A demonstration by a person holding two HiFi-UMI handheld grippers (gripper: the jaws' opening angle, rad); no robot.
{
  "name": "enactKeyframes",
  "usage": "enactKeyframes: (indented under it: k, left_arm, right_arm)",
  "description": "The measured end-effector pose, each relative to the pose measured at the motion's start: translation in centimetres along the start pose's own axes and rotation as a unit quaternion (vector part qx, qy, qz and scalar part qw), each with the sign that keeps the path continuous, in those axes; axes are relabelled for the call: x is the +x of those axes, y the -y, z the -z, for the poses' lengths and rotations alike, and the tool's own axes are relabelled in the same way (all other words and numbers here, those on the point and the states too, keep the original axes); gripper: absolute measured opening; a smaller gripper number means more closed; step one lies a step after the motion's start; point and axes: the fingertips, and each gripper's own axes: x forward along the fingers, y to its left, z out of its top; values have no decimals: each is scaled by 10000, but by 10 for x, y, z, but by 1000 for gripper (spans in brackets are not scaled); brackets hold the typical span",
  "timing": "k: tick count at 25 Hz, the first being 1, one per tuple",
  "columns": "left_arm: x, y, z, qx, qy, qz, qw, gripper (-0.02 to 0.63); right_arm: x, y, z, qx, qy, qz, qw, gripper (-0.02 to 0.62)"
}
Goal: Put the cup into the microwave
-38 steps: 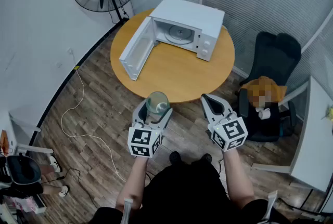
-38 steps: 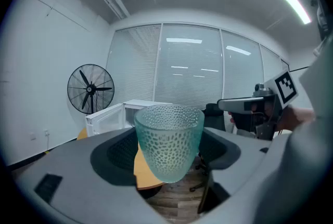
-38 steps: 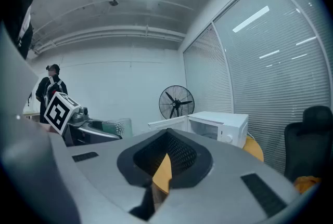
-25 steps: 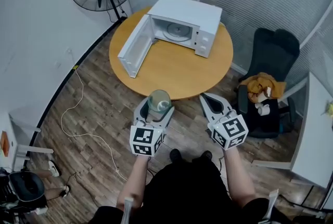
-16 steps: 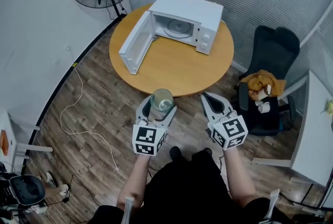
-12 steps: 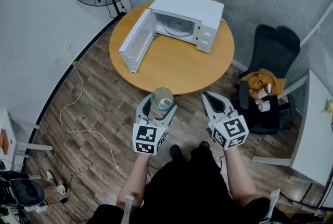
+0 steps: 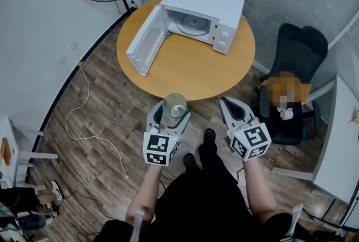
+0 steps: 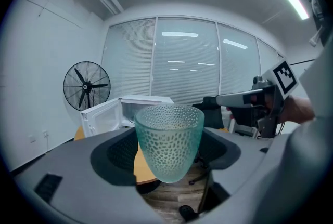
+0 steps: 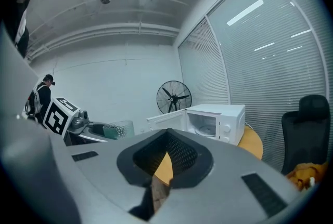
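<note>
From the head view, my left tool [image 7: 170,116] is clamped on the cup [image 7: 174,106]. The cup stands upright between the jaws, over the wooden floor [image 7: 106,117] on my side of the round table [image 7: 190,69]. The microwave [image 7: 203,13] is well ahead of the tool on the far part of the table. Its door [image 7: 144,48] is swung wide and the turntable [image 7: 193,23] is bare. My right tool [image 7: 230,105] hangs just to the right of the left one.

In the left gripper view, the dimpled, green-tinted glass is gripped low on its body, rim up and level. It looks empty to me. The open microwave shows beyond it, slightly left of the rim.

In the right gripper view, the jaws are closed to a slit with nothing between them. The microwave lies ahead and a little right, and the cup is off to the left.

As I read it, the pickup is done and the door is ready. What's left is the carry across the table, setting the cup on the turntable and letting go.
</note>
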Motion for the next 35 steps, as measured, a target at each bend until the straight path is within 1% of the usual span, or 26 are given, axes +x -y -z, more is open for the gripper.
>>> enactKeyframes:
  k: [2,7,13,18,23,29,35]
  left_arm:
    - [8,0,0,-53,-34,-4,10000,356]
    - [34,-9,-7,85,-143,-110,9998,356]
    - [71,-21,-24,201,-208,-229,9993,356]
    - [105,-30,-39,202,-212,-357,9989,356]
    - [136,-31,-48,177,-225,-487,9984,356]
    - [173,-23,-52,-15,-271,-610,9978,357]
    - [189,-19,-54,27,-327,-771,9965,357]
  right_arm:
    - [4,8,-2,78,52,-26,10000,9]
    - [23,32,-12,136,169,-80,9997,9]
    - [53,63,-19,146,243,-247,9993,9]
    - [78,91,-30,184,286,-362,9988,9]
    - [94,118,-41,112,331,-531,9980,9]
    - [107,144,-40,-16,276,-825,9962,9]
    - [112,159,-29,59,135,-996,9949,9]
